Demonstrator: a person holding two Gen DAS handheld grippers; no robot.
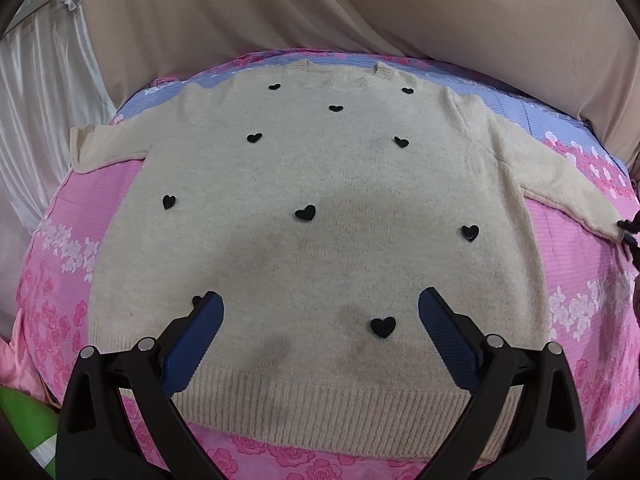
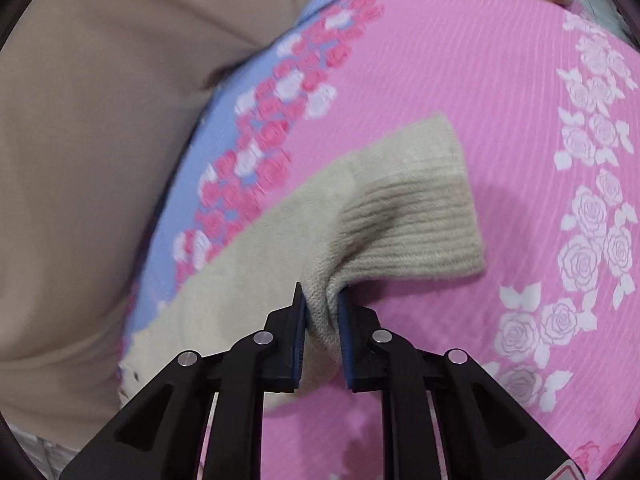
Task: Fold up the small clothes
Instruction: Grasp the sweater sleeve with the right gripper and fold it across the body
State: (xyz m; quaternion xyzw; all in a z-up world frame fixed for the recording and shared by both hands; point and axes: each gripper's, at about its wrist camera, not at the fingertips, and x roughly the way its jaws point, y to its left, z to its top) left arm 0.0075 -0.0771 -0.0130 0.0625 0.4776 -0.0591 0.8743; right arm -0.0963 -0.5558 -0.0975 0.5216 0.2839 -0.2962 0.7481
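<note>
I see a bed sheet [image 1: 576, 264], pink with rose bands and a blue strip along the far side, spread under everything. Behind it rises a beige cushion [image 1: 320, 4], and pale curtain fabric [image 1: 44, 92] hangs at the far left of the left view.

The sweater [image 1: 320, 200] lies flat on the sheet, front up, neckline away from me, ribbed hem nearest me. It is cream knit with small black hearts [image 1: 305, 212] scattered over the chest, and darker smudges show on its lower half. Both sleeves stretch out sideways, the right sleeve [image 2: 280, 240] running across the sheet's blue and pink parts.

My left gripper [image 1: 320, 312] hangs over the lower front of the sweater with its blue pads spread wide, nothing between them; one heart sits in the gap below.

My right gripper [image 2: 323, 300] has its fingers drawn narrow, pinching a bunched fold of the right sleeve just behind the ribbed cuff [image 2: 424, 216]. The cuff lies on the pink sheet beyond the fingertips.
</note>
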